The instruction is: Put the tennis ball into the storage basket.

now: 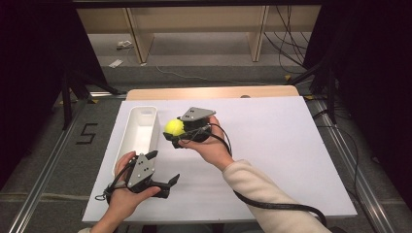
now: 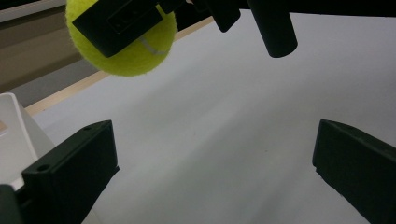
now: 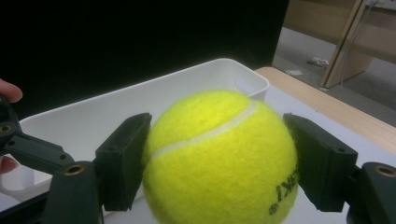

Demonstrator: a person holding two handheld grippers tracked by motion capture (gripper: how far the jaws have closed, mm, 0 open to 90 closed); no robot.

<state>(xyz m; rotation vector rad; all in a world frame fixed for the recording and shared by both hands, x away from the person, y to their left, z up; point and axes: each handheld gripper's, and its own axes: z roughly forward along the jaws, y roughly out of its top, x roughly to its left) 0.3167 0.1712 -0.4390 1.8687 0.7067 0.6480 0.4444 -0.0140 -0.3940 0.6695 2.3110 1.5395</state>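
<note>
With the right gripper [image 1: 180,132] clamped on the yellow tennis ball [image 1: 174,127], which sits between its 2 jaws just short of the white bin [image 1: 140,112], carry it over the rim before loosening, while the left gripper [image 1: 163,169] waits spread apart.

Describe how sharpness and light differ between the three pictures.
High view: sharp, bright white table, dark surroundings. Left gripper view: soft, its own tongs blurred. Right gripper view: tennis ball crisp and brightly lit, black background beyond the tray.
</note>
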